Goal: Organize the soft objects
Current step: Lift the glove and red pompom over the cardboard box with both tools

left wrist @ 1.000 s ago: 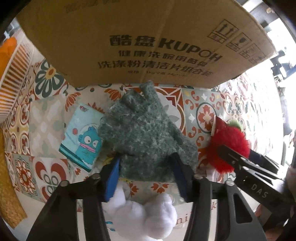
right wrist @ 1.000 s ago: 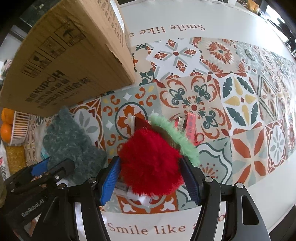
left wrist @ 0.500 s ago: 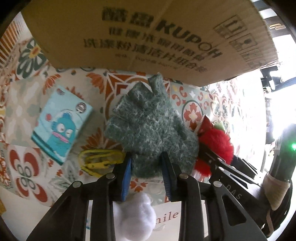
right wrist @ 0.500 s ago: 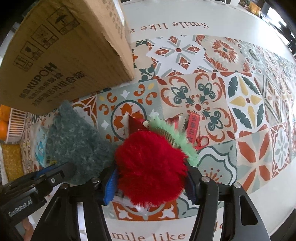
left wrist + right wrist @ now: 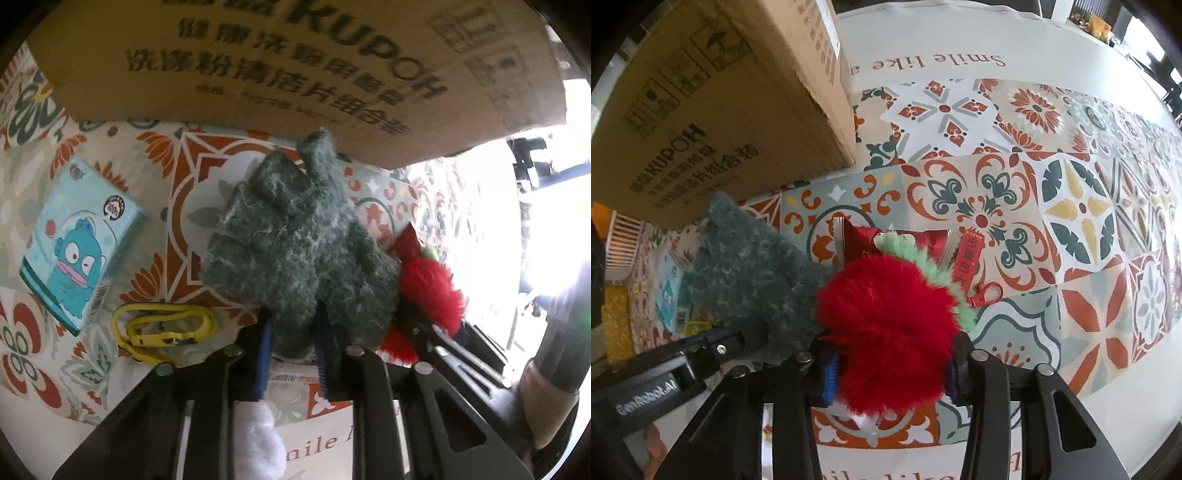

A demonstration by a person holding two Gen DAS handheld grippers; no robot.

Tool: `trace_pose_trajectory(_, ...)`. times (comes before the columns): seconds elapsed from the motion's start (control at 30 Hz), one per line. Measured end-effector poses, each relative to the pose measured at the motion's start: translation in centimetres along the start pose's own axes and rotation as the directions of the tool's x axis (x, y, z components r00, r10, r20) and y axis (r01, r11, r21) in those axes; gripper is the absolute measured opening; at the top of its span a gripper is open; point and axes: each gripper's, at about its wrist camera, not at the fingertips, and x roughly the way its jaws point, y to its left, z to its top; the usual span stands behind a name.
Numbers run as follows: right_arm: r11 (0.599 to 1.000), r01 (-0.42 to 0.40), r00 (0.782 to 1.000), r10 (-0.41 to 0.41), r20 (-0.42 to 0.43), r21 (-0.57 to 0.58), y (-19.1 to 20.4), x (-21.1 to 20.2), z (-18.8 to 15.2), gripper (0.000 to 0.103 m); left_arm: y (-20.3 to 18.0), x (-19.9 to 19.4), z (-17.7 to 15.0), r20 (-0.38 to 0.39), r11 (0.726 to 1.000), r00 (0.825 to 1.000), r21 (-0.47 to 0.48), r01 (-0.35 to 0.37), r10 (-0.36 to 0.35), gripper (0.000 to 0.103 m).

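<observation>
The green glove (image 5: 303,251) is pinched by the left hand-held gripper (image 5: 293,350), and the red pompom (image 5: 890,332) is squeezed by the right hand-held gripper (image 5: 890,373), both just above the bench (image 5: 1071,206). Only the glove's edge is held, so it could be dropped near the box (image 5: 295,66).

One green glove (image 5: 303,236), one red pompom (image 5: 886,328), one cardboard box (image 5: 713,107), two tongs (image 5: 293,338)

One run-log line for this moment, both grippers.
left gripper: shut on green glove | right gripper: shut on red pompom | cardboard box: behind both
</observation>
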Motion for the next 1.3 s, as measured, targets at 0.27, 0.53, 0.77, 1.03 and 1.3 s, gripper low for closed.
trace_pose_trajectory(0.27,0.998,-0.070,0.996,0.069,0.060,0.005,-0.7,-2.5,-0.4,0.039,-2.8,-2.7,-1.8,0.125,0.990,0.992,0.133,-0.050,0.033,0.012)
trace_pose_trajectory(0.53,0.995,-0.101,0.987,0.103,0.121,-0.016,-0.6,-6.1,-1.1,0.039,-3.1,-5.7,-3.7,0.209,0.981,0.977,0.181,-0.069,0.030,0.012)
trace_pose_trajectory(0.77,0.993,-0.117,0.978,0.121,0.168,-0.036,0.8,-8.5,-1.5,0.039,-3.3,-8.2,-4.2,0.274,0.981,0.962,0.187,-0.057,0.003,0.012)
trace_pose_trajectory(1.03,0.988,-0.137,0.961,0.150,0.234,-0.068,1.8,-11.6,-2.1,0.039,-3.7,-12.3,-6.1,0.366,0.977,0.930,0.203,-0.071,-0.008,0.012)
trace_pose_trajectory(1.3,0.981,-0.156,0.937,0.183,0.299,-0.112,3.2,-14.8,-2.4,0.039,-3.9,-15.6,-7.2,0.469,0.971,0.883,0.217,-0.099,-0.015,0.012)
